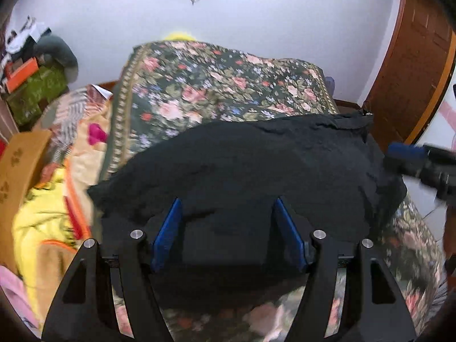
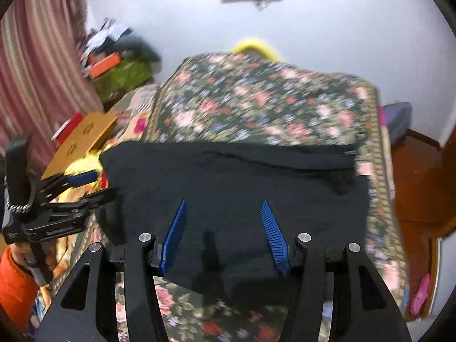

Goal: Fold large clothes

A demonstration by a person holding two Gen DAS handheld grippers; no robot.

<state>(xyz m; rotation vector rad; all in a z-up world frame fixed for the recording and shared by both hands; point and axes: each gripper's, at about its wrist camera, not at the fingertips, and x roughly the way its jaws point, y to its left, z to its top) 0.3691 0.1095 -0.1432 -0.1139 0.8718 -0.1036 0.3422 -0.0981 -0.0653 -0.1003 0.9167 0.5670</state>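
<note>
A black garment [image 1: 242, 171] lies folded on the floral bedspread [image 1: 213, 85]. It also shows in the right wrist view [image 2: 233, 188]. My left gripper [image 1: 228, 202] is open, its blue fingers [image 1: 168, 230] spread just above the garment's near part and holding nothing. My right gripper [image 2: 223, 205] is open too, over the garment's near edge and empty. The right gripper shows at the right edge of the left wrist view [image 1: 404, 152]. The left gripper shows at the left of the right wrist view [image 2: 82, 178], beside the garment's left edge.
A heap of yellow and patterned bedding [image 1: 57, 199] and a brown cardboard box [image 1: 20, 165] lie left of the garment. A green box with clutter [image 1: 34, 94] stands at the back left. A wooden door [image 1: 413, 71] is on the right. A striped curtain [image 2: 34, 71] hangs at the left.
</note>
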